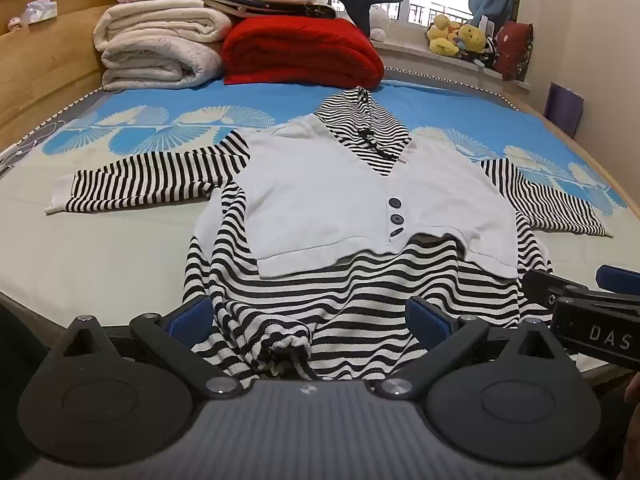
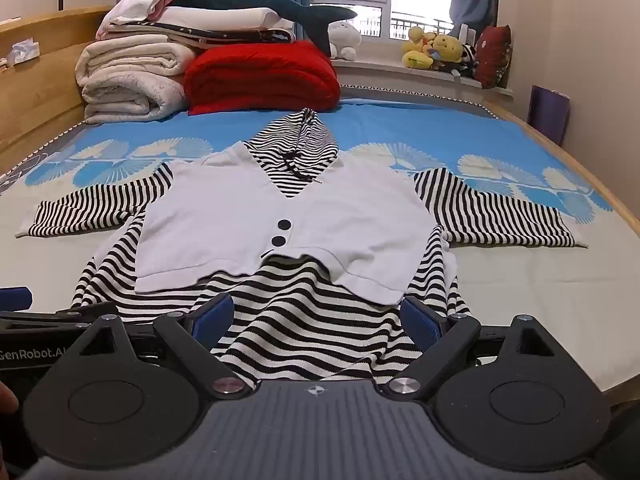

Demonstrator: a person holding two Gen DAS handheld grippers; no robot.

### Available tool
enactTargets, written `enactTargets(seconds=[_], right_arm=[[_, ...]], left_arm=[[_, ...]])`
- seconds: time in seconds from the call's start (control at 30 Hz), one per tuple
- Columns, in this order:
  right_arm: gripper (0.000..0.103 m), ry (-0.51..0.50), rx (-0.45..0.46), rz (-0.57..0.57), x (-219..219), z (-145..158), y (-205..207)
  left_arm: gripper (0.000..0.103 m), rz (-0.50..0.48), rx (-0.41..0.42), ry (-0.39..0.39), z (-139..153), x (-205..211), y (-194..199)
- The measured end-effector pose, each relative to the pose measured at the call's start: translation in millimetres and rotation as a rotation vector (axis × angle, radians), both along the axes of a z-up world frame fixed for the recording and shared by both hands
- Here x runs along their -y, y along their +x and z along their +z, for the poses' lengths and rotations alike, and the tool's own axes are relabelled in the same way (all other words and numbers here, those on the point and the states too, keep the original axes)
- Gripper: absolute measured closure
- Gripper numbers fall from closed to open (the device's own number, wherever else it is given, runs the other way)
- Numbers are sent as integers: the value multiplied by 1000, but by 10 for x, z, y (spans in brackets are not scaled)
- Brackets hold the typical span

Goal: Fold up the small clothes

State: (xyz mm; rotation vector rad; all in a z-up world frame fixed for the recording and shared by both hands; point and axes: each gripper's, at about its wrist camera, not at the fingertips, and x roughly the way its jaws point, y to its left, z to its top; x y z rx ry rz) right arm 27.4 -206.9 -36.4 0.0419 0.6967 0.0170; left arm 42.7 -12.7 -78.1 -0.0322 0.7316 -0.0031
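Observation:
A small hooded garment point(image 1: 340, 200) lies flat on the bed, front up: white vest panel with dark buttons over black-and-white stripes, sleeves spread left and right, hood pointing away. It also shows in the right wrist view point(image 2: 256, 216). My left gripper point(image 1: 310, 318) is open, its blue pads either side of the bunched striped hem at the near left. My right gripper point(image 2: 316, 318) is open over the hem at the near right. The right gripper also shows at the right edge of the left wrist view point(image 1: 580, 300).
Folded white quilts point(image 1: 156, 48) and a red blanket point(image 1: 300, 52) are stacked at the head of the bed. A wooden bed frame point(image 1: 44, 68) runs along the left. Plush toys point(image 1: 456, 36) sit on the windowsill. The bedsheet point(image 1: 120, 248) is blue and cream.

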Motion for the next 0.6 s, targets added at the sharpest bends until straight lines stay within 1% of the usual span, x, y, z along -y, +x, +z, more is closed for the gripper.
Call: enactTargets(seconds=[0.6], right_arm=[[12, 1, 2, -1, -55, 32, 13]], left_arm=[[1, 4, -2, -2, 2, -10, 7]])
